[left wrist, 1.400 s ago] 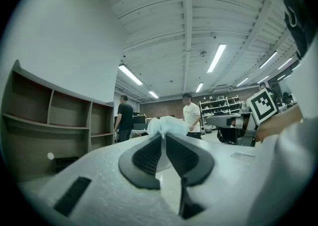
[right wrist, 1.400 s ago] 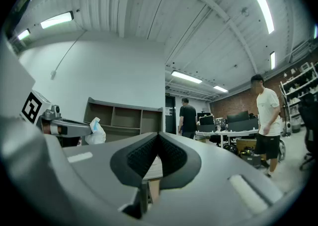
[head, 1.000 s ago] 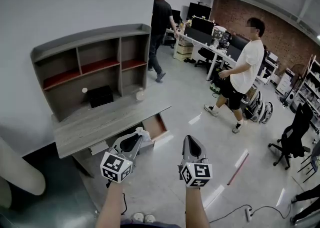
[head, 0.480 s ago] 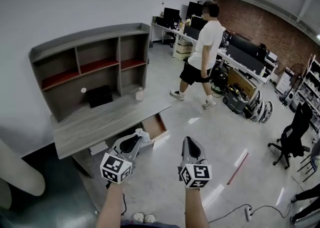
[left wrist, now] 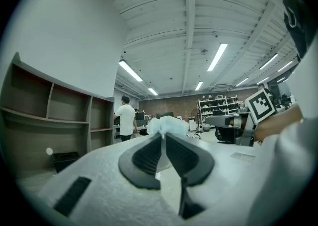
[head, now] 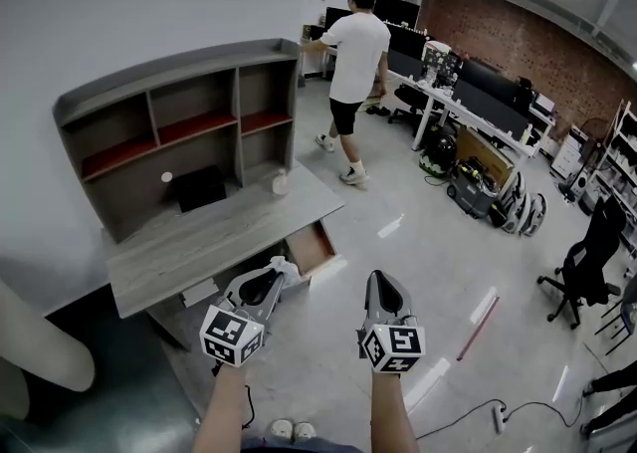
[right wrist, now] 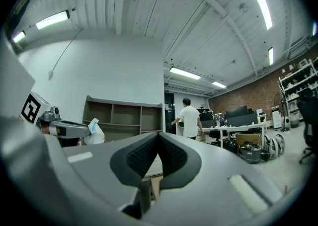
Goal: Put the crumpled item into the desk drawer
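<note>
A crumpled white item [head: 286,266] sticks out from the tips of my left gripper [head: 279,270], whose jaws are shut on it. It bulges past the jaw tips in the left gripper view as a crumpled white item [left wrist: 167,126], and shows at the left as the crumpled white item [right wrist: 94,131] in the right gripper view. The desk drawer [head: 311,247] stands pulled open under the grey desk [head: 199,242], just beyond the left gripper. My right gripper [head: 381,282] hangs over the floor to the right, jaws shut and empty.
A grey shelf unit [head: 179,132] stands on the desk against the wall, with a small black box [head: 200,188] and a white cup [head: 280,182] nearby. A person in a white shirt [head: 350,83] walks away near the office desks [head: 468,113]. A black chair [head: 582,272] stands at right.
The person in the white shirt has walked from the right across to the far side, beside the shelf unit. Both grippers have stayed where they were.
</note>
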